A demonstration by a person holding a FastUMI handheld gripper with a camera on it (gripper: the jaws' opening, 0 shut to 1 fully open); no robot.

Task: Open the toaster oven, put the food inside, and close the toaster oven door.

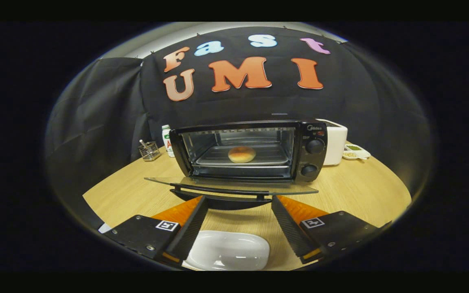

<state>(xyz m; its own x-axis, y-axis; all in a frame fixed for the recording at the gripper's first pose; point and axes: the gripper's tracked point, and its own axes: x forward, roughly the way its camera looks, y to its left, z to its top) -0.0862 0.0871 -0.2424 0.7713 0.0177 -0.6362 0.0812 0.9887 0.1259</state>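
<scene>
The oven (250,150) carries a small brand mark above its two knobs (314,146), too small to read. A white bottle (167,140) behind its left corner bears red and green print, also unreadable. Each arm of the tongs (238,201) wears a square black-and-white marker tag.

The tongs stand wide apart and hold nothing; their tips sit just short of the handle of the open door (230,186), and whether they touch it cannot be told.

The door lies flat, hinged down toward the tongs. Inside, a bun (242,154) rests on the tray (218,156) in the middle of the cavity. Between the fingers, on the worktop (356,187), sits an empty white dish (228,250). A wire holder (150,150) with a utensil stands left of the oven; a white appliance (336,140) and a small dish of greenish food (354,151) stand to its right.
</scene>
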